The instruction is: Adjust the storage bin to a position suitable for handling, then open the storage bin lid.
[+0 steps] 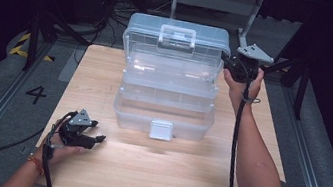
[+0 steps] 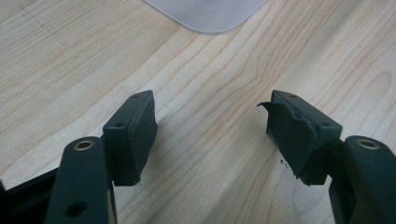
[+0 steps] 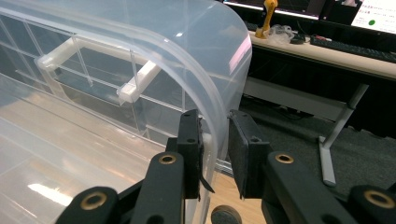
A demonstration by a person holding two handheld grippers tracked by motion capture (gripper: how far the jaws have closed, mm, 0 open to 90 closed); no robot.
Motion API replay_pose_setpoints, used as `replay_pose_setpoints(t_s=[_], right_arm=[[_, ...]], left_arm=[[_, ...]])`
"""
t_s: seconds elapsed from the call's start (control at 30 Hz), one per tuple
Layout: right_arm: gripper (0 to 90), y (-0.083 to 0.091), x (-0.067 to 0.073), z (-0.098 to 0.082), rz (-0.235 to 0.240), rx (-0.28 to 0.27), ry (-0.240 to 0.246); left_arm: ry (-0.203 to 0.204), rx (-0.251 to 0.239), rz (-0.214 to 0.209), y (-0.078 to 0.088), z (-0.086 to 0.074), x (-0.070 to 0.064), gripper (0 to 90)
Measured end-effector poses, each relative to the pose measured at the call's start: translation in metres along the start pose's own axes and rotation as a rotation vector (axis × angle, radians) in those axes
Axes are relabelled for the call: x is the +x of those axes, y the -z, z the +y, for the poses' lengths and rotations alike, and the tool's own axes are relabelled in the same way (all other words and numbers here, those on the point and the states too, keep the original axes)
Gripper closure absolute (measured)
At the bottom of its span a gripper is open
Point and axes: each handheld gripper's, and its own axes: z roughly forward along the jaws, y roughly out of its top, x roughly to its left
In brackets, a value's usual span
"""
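1. A clear plastic toolbox [image 1: 167, 91] is being kept on the far middle of the wooden counter [image 1: 162, 169]; its hinged lid [image 1: 179, 34] is being held upright behind the stepped trays, with the white handle [image 1: 177, 39] facing the near side.
2. The right hand-held gripper [image 1: 239, 67] is being held at the right edge of the lid, at the far right of the counter. In the right gripper view the right hand-held gripper [image 3: 215, 154] is being closed around the lid's curved rim [image 3: 212, 116]: the left pad is lying against the plastic, while a narrow slit is being left between the rim and the right pad, so a firm pinch cannot be confirmed.
3. The left hand-held gripper [image 1: 96, 139] is being rested near the near left corner of the counter, well apart from the toolbox. In the left gripper view the left hand-held gripper [image 2: 212, 130] is being held wide apart with nothing between the pads, over bare wood.
4. A white latch [image 1: 161, 129] is being shown at the near wall of the toolbox, facing a broad strip of bare counter along the near edge.
5. Narrower bare margins are being left at the toolbox's left and right sides; the right one is being crossed by the person's forearm [image 1: 257, 163] and the trailing cable [image 1: 234, 155].
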Motion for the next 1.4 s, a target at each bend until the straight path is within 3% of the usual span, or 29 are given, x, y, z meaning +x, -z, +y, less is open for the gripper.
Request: replay_pose_setpoints(t_s=[0.7, 1.4], right_arm=[[77.1, -0.016, -0.008, 0.008, 0.004, 0.021, -0.021], [78.5, -0.043, -0.022, 0.016, 0.027, 0.064, -0.047]], left_arm=[[0.005, 0.006, -0.006, 0.001, -0.001, -0.001, 32.1], [0.005, -0.006, 0.006, 0.002, -0.003, -0.001, 31.9]])
